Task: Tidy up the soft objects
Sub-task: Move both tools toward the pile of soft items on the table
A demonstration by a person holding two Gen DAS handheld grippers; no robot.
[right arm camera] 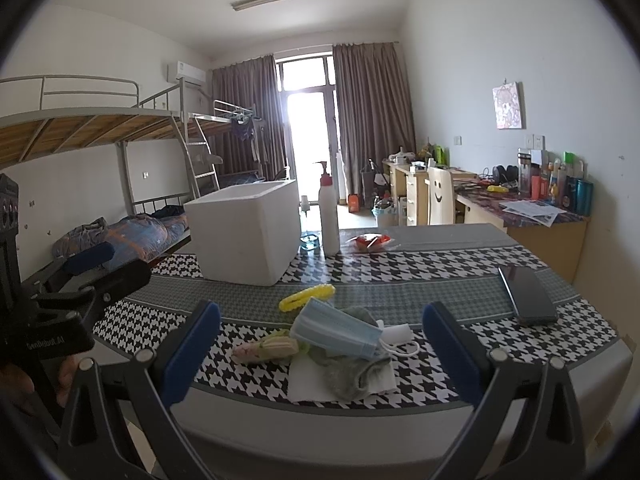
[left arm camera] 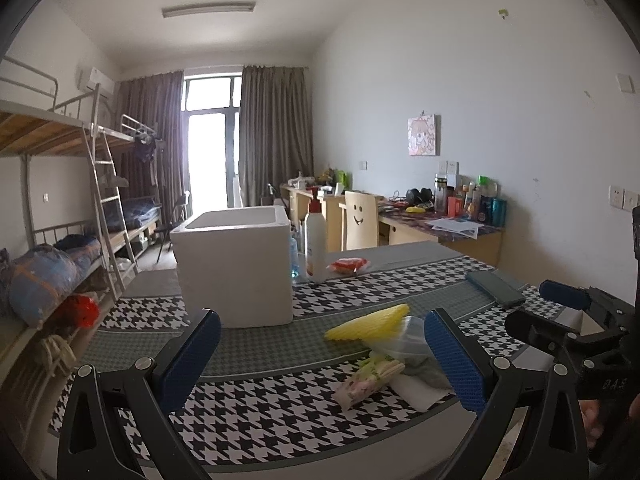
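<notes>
Nearest to the right wrist camera, the right gripper (right arm camera: 322, 356) hangs above the near edge of the table (right arm camera: 320, 432), its two blue-padded jaws wide apart and holding nothing. Between them lies the pile of soft objects: a blue face mask (right arm camera: 336, 330) on top, a grey sock (right arm camera: 352, 376) partly under it, a white tissue (right arm camera: 308, 384) mostly covered by the sock, and a small floral pouch (right arm camera: 266, 349) touching the mask's left side. Behind the pile lies a yellow ridged thing (right arm camera: 306, 297); I cannot tell what it is. Further back stands the white foam box (right arm camera: 244, 236), open on top, its inside hidden from both views. Just beside it stands a white pump bottle (right arm camera: 329, 216), and a dark phone (right arm camera: 527, 294) lies well apart on the right.

On the left wrist view, the left gripper (left arm camera: 320, 354) also has its jaws apart and empty, and its right pad hides part of the pile. Only part of the left gripper's body shows at the edge of the right view.
</notes>
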